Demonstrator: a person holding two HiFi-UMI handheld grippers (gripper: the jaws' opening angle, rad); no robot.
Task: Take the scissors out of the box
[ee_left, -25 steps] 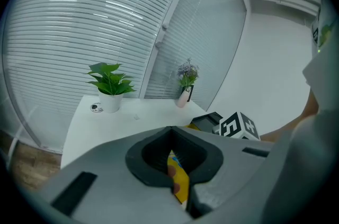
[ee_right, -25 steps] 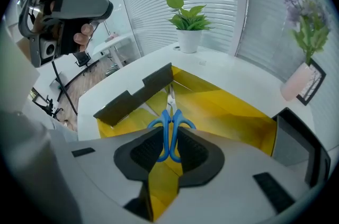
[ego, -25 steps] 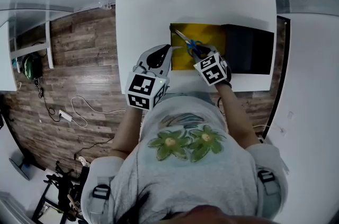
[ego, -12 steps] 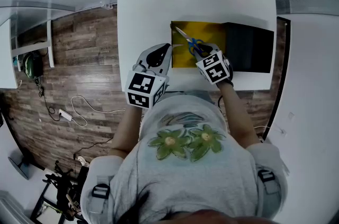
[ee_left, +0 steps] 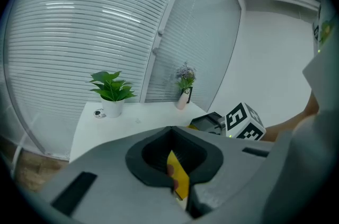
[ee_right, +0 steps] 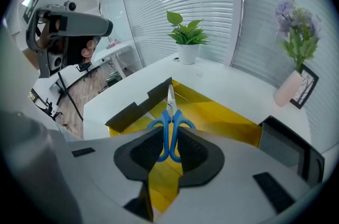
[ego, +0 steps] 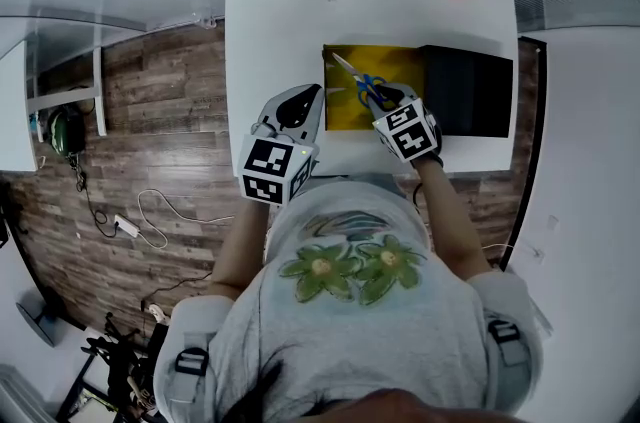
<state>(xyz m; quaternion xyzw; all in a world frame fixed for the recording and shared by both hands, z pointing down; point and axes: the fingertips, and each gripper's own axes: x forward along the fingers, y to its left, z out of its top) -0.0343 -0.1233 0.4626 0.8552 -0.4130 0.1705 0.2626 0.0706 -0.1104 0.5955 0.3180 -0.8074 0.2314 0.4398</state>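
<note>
Barely anything is shifted since a second ago: the scissors (ee_right: 170,121) are kept clamped by their blue handles in the right hand-held gripper (ee_right: 169,148), blades over the open yellow box (ee_right: 228,114). One box wall is pinched by the left hand-held gripper (ee_left: 178,178).

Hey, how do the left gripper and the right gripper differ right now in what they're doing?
The left gripper is closed on a yellow wall of the box; the right gripper is closed on the blue handles of the scissors. The left gripper sits at the box's left edge, the right gripper over its open inside. Both are shut on something at the same box.
</note>
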